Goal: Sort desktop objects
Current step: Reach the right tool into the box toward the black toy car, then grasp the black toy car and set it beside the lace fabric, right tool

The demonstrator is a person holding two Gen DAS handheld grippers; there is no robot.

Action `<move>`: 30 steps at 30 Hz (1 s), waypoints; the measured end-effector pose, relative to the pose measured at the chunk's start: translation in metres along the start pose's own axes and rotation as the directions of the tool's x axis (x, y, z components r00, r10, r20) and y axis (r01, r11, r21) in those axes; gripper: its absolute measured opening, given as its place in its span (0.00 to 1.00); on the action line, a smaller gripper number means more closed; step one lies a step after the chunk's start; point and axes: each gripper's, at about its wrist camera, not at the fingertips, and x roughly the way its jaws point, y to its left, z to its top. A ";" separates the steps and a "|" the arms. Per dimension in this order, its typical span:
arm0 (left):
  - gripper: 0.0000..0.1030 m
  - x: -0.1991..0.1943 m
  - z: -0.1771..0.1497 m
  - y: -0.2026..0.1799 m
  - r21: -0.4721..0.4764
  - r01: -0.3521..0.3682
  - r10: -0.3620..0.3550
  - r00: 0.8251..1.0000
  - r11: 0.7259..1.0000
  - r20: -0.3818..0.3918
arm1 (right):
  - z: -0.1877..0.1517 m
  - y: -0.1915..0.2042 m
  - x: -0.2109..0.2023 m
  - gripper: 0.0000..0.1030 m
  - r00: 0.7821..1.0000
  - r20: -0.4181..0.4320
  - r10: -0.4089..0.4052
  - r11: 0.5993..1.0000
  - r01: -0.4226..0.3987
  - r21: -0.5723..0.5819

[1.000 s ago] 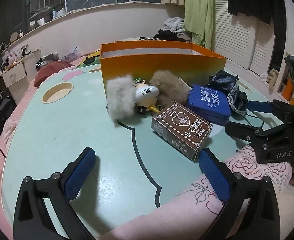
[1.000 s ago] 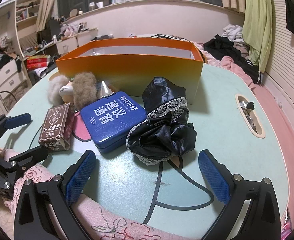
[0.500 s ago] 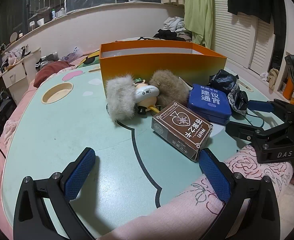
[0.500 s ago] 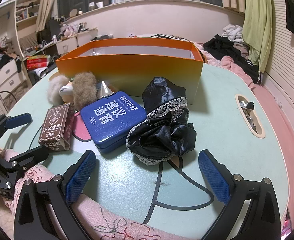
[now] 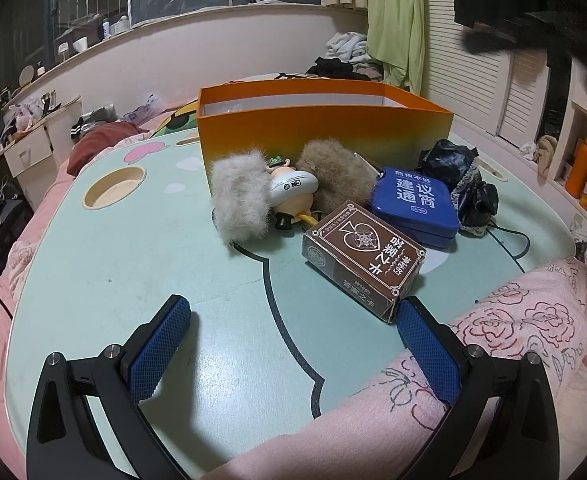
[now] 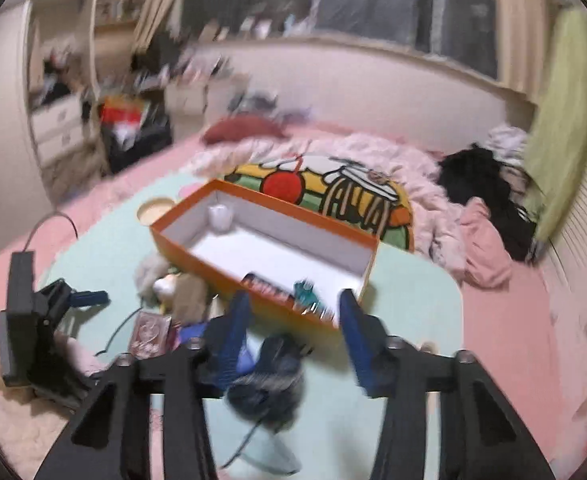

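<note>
Left gripper (image 5: 293,336): black frame, blue cross-hatched pads spread wide over the smooth mint table (image 5: 113,272), nothing between them; its right pad sits just beside a corner of the brown cardboard card box (image 5: 361,256). Right gripper (image 6: 295,336), motion-blurred, jaws just narrowed with a clear gap left and no object pinched; the crumpled glossy black lace-trimmed cloth (image 6: 269,392) lies on the table beneath. Beyond: rectangular orange box (image 6: 261,256), white-lined, holding small items; furry earmuffs (image 5: 241,200) and a blue tin (image 5: 413,208) rest before its front wall.

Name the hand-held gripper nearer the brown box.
Left hand-held gripper: one pad sits beside the brown box, at its near corner. The right hand-held gripper hangs above the table, jaws just closing, gripping nothing.
</note>
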 end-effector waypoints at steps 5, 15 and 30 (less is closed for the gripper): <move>1.00 0.000 0.000 0.000 0.000 0.003 -0.003 1.000 1.000 0.002 | 0.035 -0.018 0.108 0.31 0.912 -0.401 0.087 0.996 -0.083 0.028; 1.00 0.001 0.001 0.000 0.002 0.002 -0.002 1.000 1.000 0.007 | 0.038 -0.016 0.200 0.26 0.752 -0.659 -0.028 0.999 -0.001 -0.043; 1.00 0.001 0.001 0.000 -0.001 0.008 -0.008 1.000 1.000 0.008 | 0.052 -0.020 0.037 0.17 0.963 -0.133 0.234 0.964 -0.213 0.156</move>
